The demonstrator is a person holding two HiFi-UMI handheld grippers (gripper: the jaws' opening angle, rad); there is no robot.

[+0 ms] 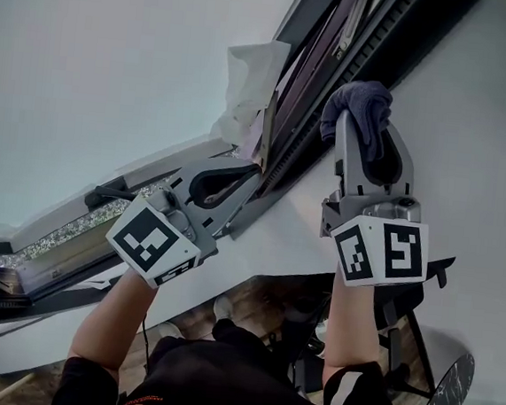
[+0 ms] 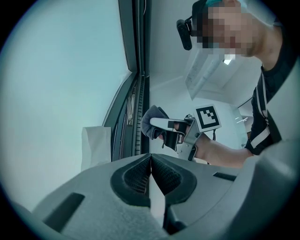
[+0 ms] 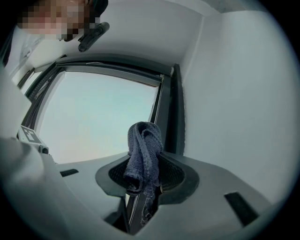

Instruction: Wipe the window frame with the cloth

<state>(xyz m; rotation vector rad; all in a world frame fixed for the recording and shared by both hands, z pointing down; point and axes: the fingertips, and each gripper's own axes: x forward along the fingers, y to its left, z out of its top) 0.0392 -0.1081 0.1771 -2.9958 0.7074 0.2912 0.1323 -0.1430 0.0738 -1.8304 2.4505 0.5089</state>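
Note:
A dark blue cloth (image 1: 362, 107) is bunched between the jaws of my right gripper (image 1: 367, 132) and pressed against the dark window frame (image 1: 327, 97). In the right gripper view the cloth (image 3: 143, 150) hangs over the jaw tips of the right gripper (image 3: 145, 161), in front of the frame's upright (image 3: 174, 112). My left gripper (image 1: 256, 165) is lower left along the same frame, with its tips together at the frame's edge. The left gripper view shows the left gripper (image 2: 150, 155) with jaws meeting and nothing between them, plus the frame (image 2: 139, 70) and cloth (image 2: 151, 123) beyond.
A white sheet of paper (image 1: 251, 79) sticks to the glass beside the frame, just above the left gripper. White wall (image 1: 481, 148) lies to the frame's right. Below are a wooden floor, a dark chair base (image 1: 395, 340) and the person's legs.

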